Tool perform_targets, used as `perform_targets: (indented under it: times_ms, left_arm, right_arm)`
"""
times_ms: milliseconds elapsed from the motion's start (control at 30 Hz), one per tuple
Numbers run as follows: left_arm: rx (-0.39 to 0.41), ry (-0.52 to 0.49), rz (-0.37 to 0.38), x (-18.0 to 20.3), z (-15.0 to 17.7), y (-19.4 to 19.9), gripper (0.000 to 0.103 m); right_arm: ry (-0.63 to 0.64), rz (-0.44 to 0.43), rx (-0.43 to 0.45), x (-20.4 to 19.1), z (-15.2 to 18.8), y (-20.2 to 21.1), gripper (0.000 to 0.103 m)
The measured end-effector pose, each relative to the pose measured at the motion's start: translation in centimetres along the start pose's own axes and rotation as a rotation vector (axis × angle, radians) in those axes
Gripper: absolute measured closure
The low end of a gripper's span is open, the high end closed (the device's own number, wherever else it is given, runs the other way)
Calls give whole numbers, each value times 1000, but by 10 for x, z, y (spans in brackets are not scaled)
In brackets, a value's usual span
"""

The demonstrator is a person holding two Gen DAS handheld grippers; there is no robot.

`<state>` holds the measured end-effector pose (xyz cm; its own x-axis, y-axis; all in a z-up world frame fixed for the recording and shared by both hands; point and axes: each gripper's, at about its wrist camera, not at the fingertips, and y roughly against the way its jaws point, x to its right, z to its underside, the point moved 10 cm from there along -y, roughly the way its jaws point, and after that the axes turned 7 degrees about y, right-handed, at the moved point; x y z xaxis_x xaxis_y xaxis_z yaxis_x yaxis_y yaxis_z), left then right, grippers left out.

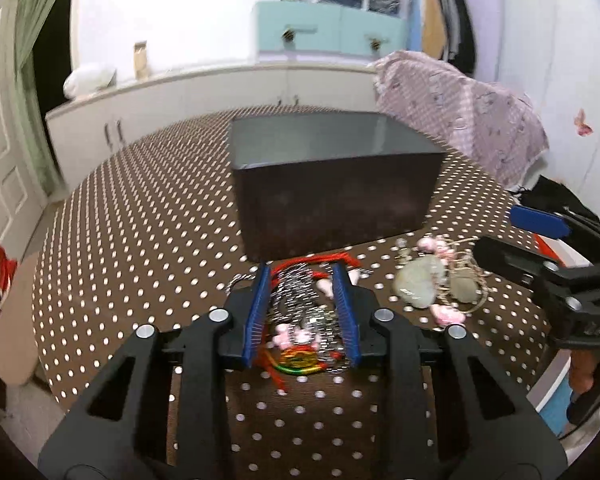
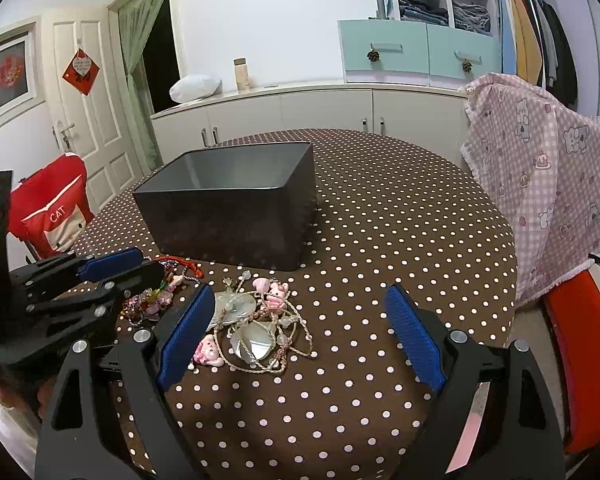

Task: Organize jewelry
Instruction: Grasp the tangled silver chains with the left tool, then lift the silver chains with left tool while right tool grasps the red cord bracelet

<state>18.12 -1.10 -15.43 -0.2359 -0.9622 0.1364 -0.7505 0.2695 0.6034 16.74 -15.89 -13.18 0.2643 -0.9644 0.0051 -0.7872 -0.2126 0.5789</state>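
Note:
A dark rectangular box (image 1: 332, 204) (image 2: 236, 220) stands open-topped on the brown polka-dot table (image 2: 380, 220). In front of it my left gripper (image 1: 301, 276) (image 2: 150, 266) has its blue pads (image 1: 260, 312) narrowed on a bundle of silver chain, red cord and pink charms (image 1: 300, 308) (image 2: 148, 300) lying on the cloth. To the right lies a second tangle of shell pendants, cord and pink charms (image 1: 428, 280) (image 2: 256, 328). My right gripper (image 2: 300, 292) (image 1: 496, 232) hovers wide open, its left finger beside that tangle, nothing between the pads.
A chair draped in pink checked cloth (image 2: 540, 184) stands at the table's right edge, with an orange seat (image 2: 580, 360) below it. A red chair cover (image 2: 52, 208) sits at the left. White cabinets (image 2: 320, 112) run behind the table.

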Motion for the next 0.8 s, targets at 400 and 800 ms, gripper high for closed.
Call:
perform_targets:
  times_ms: [400,800]
  left_arm:
    - [-13,-82,-51,9,5,-2,89]
    - [127,-44,11,18,-28,36,89]
  right_arm:
    - [-20,-10,-26,1,4,-7,19]
    - [-27,-8,4,2,-6,3,19]
